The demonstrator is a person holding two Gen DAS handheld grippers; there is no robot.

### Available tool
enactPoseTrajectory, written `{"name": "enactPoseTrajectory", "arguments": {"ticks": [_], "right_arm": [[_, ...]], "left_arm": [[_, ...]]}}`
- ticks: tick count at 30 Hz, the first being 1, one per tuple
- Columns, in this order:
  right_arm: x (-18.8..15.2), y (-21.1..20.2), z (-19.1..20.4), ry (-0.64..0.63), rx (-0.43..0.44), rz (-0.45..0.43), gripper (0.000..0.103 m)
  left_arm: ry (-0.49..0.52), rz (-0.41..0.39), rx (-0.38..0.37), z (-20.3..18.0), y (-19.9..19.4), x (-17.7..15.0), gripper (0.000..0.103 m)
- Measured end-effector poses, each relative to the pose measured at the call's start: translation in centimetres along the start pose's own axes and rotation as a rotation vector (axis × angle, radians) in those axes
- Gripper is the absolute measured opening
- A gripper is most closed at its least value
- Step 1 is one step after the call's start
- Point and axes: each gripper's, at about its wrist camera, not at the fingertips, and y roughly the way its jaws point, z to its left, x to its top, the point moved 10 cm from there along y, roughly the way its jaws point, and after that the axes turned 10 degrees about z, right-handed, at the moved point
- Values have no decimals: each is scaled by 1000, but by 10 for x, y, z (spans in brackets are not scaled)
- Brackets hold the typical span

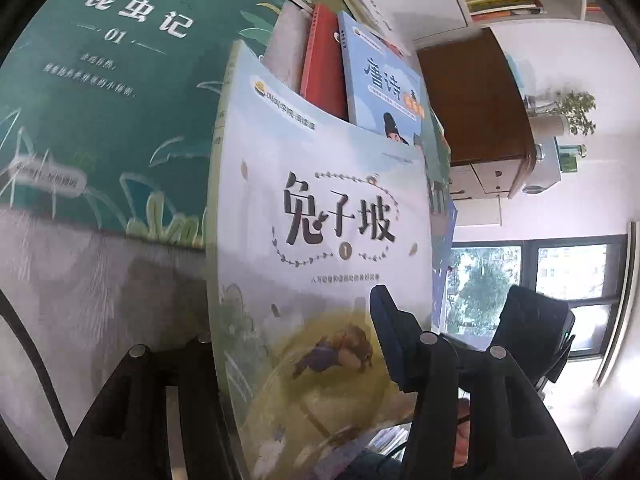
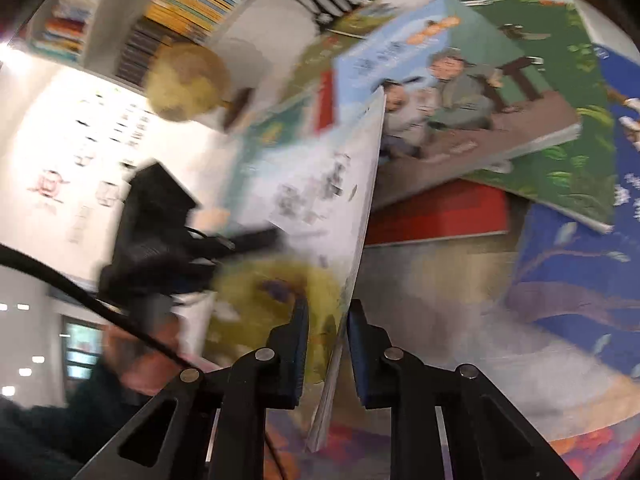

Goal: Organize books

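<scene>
1. Task thing: thin pale paperback "兔子坡" vol. 1 (image 1: 320, 240), held upright above the grey worktop (image 1: 80, 280), in front of the scattered pile of other books.
2. Right hand-held gripper (image 2: 327, 344): jaws together, clamped on the book's lower edge near the page side; pads press both covers.
3. Left hand-held gripper (image 1: 296, 344): jaws part-way apart w/ the book between them. One finger (image 1: 396, 340) lies against the front cover, the other is behind the book; can't tell if it truly pinches.
4. Handling, my read: light, soft cover, already bowing in the left view, so it will flop if held at one corner only. Glossy cover looks slippery. Best hold is near the spine or w/ both grippers on opposite edges; keep it vertical.
5. Writing: cover reads "兔子坡", a "1" in a round badge, small logo line at top, too blurred to read fully.
6. Big teal book (image 1: 100, 100) lying flat: "昆虫记", "01".
7. Blue book (image 1: 384, 80): "唐诗". Red book (image 1: 324, 68) beside it, spine text unreadable.
8. Right view too smeared for any text.
</scene>
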Motion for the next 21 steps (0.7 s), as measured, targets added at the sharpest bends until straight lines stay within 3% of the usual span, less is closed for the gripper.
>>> {"name": "enactPoseTrajectory", "arguments": {"ticks": [2,5,8,11,16,21], "right_arm": [[1,11,0,-9,-40,20,20],[-8,34,-8,25,-44,80,20],[-9,39,1,24,-25,87,20],[-3,35,22,-62,-71,72,20],[3,40,53,-158,-112,69,20],[10,49,94,-215,-92,64,20]], "left_arm": [[-37,-11,-55,3,-2,-2,50],[-47,-26,-58,6,-5,-8,50],[-9,-48,41,5,-13,-17,50],[42,-82,138,2,-25,-25,50],[91,-166,200,-4,-62,-32,50],[104,-232,234,-1,-107,-32,50]]}}
